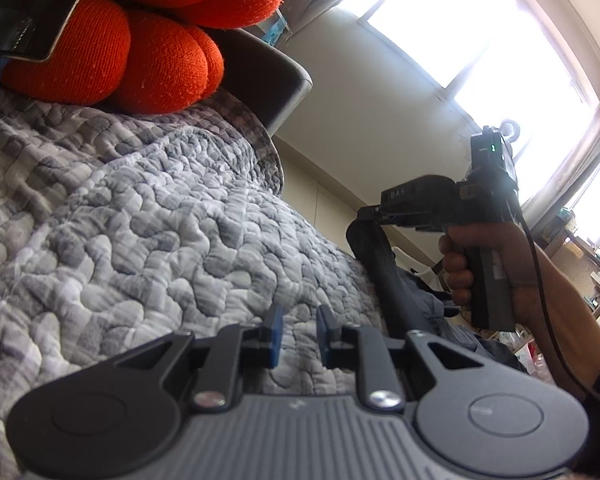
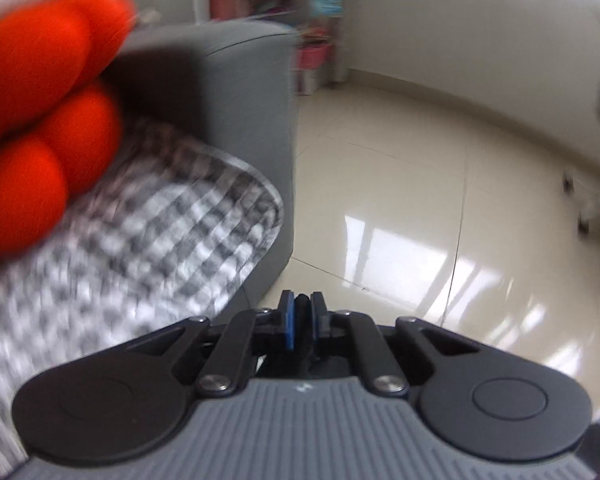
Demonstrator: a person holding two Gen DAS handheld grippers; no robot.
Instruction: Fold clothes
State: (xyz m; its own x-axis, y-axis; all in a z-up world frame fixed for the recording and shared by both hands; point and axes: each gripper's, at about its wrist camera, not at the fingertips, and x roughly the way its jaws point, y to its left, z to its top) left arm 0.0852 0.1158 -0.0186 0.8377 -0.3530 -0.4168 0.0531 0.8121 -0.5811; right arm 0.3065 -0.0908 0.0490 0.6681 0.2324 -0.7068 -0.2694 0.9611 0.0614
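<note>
Two grippers in view above a grey checked quilt (image 1: 140,208) spread over a grey sofa (image 2: 236,120). Left gripper (image 1: 298,338) low over the quilt, blue pads (image 1: 277,332) a narrow gap apart, nothing between them, only quilt visible through the gap. Right gripper (image 2: 303,320) off the quilt's edge, out over pale floor tiles (image 2: 420,208), pads nearly together, pinching a dark fold of cloth. Same right gripper seen from the left wrist: held by a hand (image 1: 496,264), with a dark garment (image 1: 374,256) hanging from its tip down toward the quilt's edge. Orange knotted cushion (image 1: 140,40) at the quilt's far end, against the sofa arm. Phone (image 1: 32,8) clamped just beside the cushion. Bright window (image 1: 480,40) well beyond the quilt.
</note>
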